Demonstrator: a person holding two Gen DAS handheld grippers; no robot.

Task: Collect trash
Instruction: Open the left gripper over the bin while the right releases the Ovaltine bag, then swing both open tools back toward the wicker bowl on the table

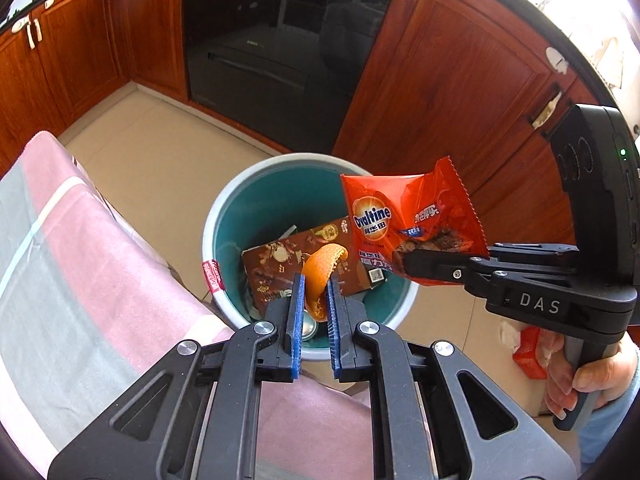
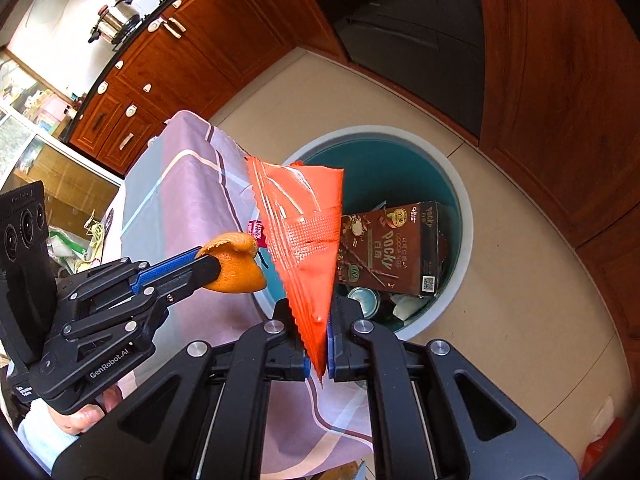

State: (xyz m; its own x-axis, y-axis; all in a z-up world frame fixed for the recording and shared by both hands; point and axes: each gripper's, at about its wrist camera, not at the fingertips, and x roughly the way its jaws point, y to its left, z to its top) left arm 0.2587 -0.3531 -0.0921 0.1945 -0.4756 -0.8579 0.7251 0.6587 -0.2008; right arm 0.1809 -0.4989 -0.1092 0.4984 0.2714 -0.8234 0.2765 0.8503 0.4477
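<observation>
Left tongs [image 1: 314, 280] clamped on peel [image 1: 320, 270], right tongs [image 2: 318, 344] on wrapper [image 2: 308, 232], both above bin [image 1: 224, 216] holding box [image 2: 394, 248].

Orange peel [image 1: 320, 276], curled, pinched between blue pads above the bin [image 1: 224, 216]. Red Ovaltine wrapper [image 1: 404, 216], crumpled, empty-looking, clamped by its lower edge, hanging over the bin's rim at 2 o'clock. Inside the teal, white-rimmed bin: brown Pocky box [image 2: 392, 248], tilted.
</observation>
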